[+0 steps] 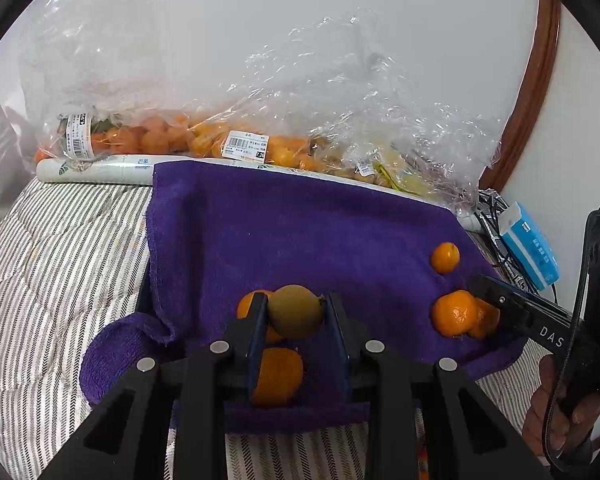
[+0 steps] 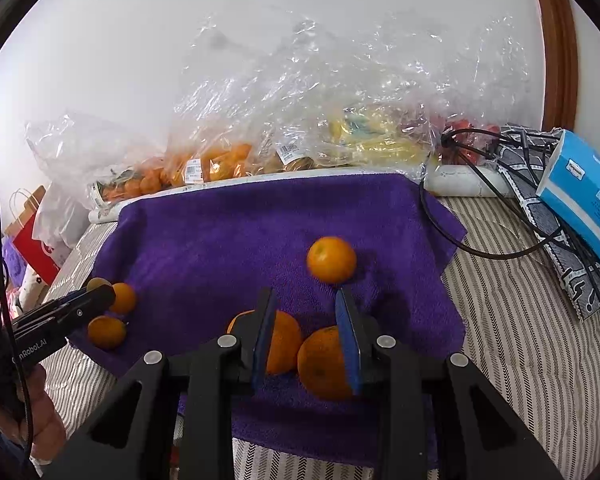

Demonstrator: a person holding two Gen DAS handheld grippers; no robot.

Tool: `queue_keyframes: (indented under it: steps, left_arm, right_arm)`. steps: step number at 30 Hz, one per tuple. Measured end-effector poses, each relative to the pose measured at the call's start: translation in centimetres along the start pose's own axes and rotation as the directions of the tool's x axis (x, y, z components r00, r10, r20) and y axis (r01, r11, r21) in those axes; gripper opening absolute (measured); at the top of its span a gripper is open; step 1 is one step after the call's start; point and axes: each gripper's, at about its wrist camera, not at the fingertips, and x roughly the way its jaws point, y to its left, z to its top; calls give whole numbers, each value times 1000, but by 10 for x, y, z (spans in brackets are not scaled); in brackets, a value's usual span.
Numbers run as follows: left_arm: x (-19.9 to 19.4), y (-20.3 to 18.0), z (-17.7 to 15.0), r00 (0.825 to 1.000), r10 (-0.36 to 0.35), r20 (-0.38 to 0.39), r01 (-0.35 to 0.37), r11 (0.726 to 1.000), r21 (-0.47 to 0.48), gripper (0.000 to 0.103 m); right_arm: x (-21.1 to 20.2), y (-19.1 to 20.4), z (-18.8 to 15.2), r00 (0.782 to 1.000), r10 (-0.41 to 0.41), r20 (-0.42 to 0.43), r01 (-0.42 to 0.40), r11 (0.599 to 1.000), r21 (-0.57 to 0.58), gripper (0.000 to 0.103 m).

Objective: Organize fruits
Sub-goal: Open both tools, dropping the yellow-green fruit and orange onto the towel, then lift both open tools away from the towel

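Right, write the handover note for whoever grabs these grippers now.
Left gripper: shut on the greenish-brown fruit, held above the purple towel.
Right gripper: open, empty, over two oranges.
Two oranges lie under the left gripper; one orange sits alone further back.
Done: odd fruit picked up.
Left: probably set it apart and group the oranges. Bagged fruit behind looks untouched.

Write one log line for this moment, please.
left claw: shut on green-brown round kiwi | right claw: open over purple towel
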Motion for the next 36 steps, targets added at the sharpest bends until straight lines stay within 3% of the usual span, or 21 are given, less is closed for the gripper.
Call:
queue_keyframes:
  steps: [7,14,20,36]
  left_arm:
    - [0,-1,0,1000,-6,0,6,1000,-1,28]
    - [-2,0,1,1000,-22,6,22,1000,-11,36]
    - [-7,3,3,999,-38,22,38,999,-31,43]
    - [-8,3,3,999,-42,23,42,999,-33,46]
  right_arm:
    - [0,0,0,1000,0,-2,0,1000,-2,32]
    - [-1,4,-1,1000,-4,2,4,1000,-24,32]
    - [-2,5,0,1000,-3,2,3,1000,-29,38]
    - [-10,8,1,1000,3,22,-2,999,-36,55]
